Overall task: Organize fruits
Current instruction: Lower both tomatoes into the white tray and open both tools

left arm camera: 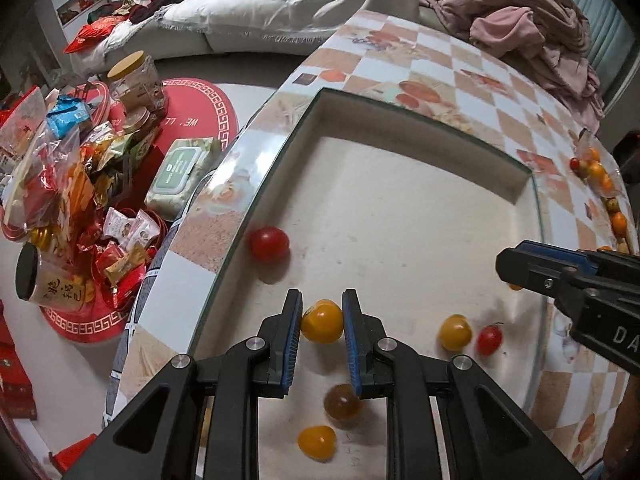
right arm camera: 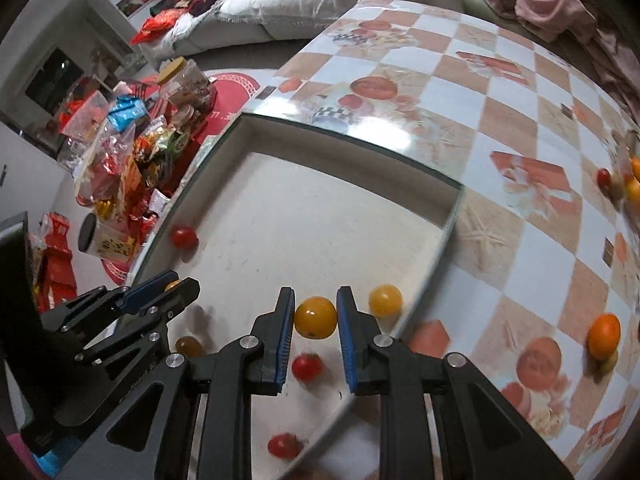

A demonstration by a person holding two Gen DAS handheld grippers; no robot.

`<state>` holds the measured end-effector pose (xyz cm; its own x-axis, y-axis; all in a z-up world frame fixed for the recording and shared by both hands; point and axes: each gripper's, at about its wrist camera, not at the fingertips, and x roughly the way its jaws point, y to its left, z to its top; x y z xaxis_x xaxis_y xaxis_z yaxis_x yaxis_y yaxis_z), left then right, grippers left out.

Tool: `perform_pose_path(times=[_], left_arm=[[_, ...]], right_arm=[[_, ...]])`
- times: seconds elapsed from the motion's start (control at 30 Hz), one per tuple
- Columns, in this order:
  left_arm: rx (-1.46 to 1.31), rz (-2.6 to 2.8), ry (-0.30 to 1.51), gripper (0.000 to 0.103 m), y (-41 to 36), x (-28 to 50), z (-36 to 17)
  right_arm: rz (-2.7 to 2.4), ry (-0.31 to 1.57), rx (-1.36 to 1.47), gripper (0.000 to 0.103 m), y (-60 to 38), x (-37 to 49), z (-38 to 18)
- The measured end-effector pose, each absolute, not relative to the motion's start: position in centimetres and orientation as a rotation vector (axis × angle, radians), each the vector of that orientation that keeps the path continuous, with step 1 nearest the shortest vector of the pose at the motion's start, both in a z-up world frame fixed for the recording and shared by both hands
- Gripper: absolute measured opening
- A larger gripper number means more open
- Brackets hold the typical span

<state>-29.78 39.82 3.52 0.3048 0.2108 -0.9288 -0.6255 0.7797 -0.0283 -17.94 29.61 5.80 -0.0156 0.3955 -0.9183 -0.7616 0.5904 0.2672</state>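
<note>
1. My left claw (left arm camera: 322, 322) pinches a yellow tomato (left arm camera: 322, 321) over the tray (left arm camera: 400, 216) near its left edge (for sorting, I judge).
2. My right claw (right arm camera: 316, 317) clamps another tomato (right arm camera: 315, 317) by the tray's right edge.

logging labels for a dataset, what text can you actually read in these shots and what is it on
"WE. LL", seen upside down, on the red round mat.
"DA", cut off by the frame edge, on the right gripper body.
Chinese characters on the jar with the black lid: too blurred to read.
Print on the green wipes pack and the snack packets: too small to read.
</note>
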Motion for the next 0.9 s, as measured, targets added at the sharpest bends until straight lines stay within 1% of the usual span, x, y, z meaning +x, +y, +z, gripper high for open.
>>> perform_pose_path(times=[0.53,0.9], left_arm=[[-0.408,0.561,1.173,0.022,39.7,-29.1,2.2],[-0.37,0.579,1.193,0.022,39.4,-28.8,2.3]], right_arm=[[0.921,1.305,-0.449,0.024,31.3,-18.0,2.8],[0.934,1.312,-0.441,0.024,31.3,-18.0,2.9]])
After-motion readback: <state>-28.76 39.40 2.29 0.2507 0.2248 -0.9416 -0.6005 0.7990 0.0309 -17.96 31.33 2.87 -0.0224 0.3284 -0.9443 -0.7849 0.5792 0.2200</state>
